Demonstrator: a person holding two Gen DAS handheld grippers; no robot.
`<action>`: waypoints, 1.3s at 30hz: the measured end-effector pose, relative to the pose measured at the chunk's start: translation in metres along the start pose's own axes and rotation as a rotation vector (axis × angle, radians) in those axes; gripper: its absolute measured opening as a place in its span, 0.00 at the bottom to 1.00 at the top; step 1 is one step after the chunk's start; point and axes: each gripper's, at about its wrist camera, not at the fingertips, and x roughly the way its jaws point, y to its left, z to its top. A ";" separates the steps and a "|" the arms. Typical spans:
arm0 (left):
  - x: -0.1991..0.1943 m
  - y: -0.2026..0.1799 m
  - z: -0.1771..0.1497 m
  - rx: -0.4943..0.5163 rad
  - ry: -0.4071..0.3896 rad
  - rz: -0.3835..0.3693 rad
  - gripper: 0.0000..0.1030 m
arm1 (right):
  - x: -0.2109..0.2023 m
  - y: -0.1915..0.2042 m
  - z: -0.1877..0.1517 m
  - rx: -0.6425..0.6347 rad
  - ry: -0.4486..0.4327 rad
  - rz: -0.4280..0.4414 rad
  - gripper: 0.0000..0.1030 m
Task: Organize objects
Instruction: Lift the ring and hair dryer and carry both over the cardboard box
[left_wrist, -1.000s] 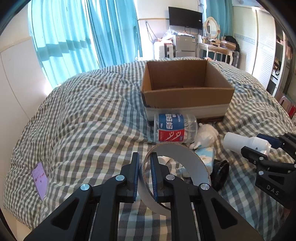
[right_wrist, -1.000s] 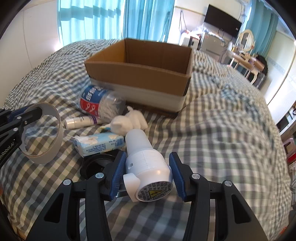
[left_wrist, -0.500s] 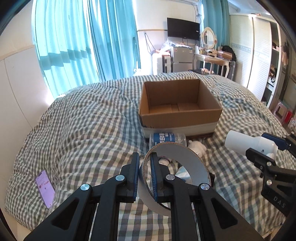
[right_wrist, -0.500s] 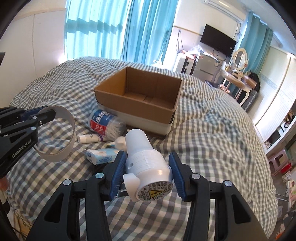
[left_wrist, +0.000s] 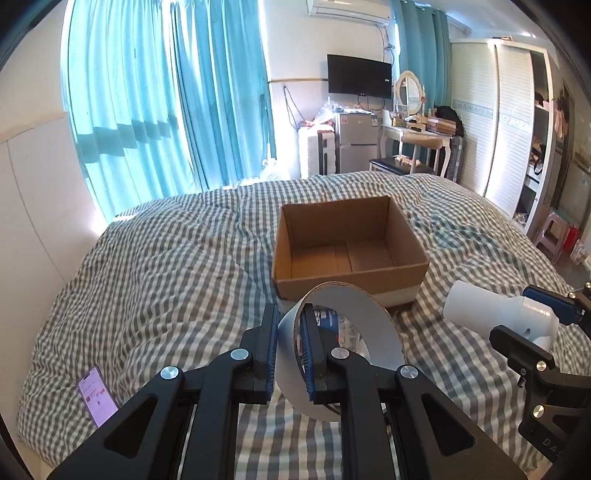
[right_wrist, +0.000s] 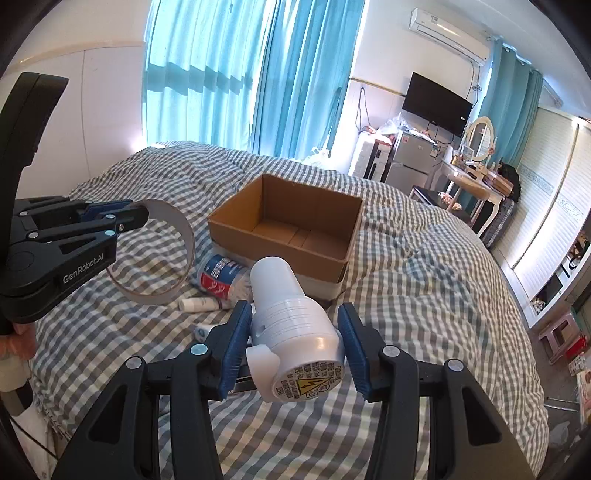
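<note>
Left gripper (left_wrist: 290, 347): clamped on the grey cardboard tape ring (left_wrist: 343, 354), now lifted off the checked bed (left_wrist: 166, 280).
Right gripper (right_wrist: 293, 350): pinching the white plastic dryer-like body (right_wrist: 291, 328), also raised.
Meaning: both likely bound for the empty brown cardboard box (left_wrist: 347, 273).

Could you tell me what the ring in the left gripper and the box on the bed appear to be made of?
The ring looks like a cardboard core: matt pale grey face, brown fibrous edge. It might be a spent tape roll, but that is uncertain. The box seems plain brown corrugated cardboard, matt, with folded bottom flaps showing and a pale band along its base.
</note>
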 end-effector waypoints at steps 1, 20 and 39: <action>0.002 0.000 0.003 -0.002 0.001 -0.009 0.12 | 0.000 -0.001 0.002 -0.001 -0.002 -0.001 0.47; 0.045 -0.003 0.092 0.019 -0.021 0.003 0.12 | 0.025 -0.027 0.108 -0.055 -0.069 -0.022 0.47; 0.166 -0.002 0.149 -0.001 0.045 -0.013 0.12 | 0.156 -0.075 0.186 -0.001 -0.001 -0.003 0.47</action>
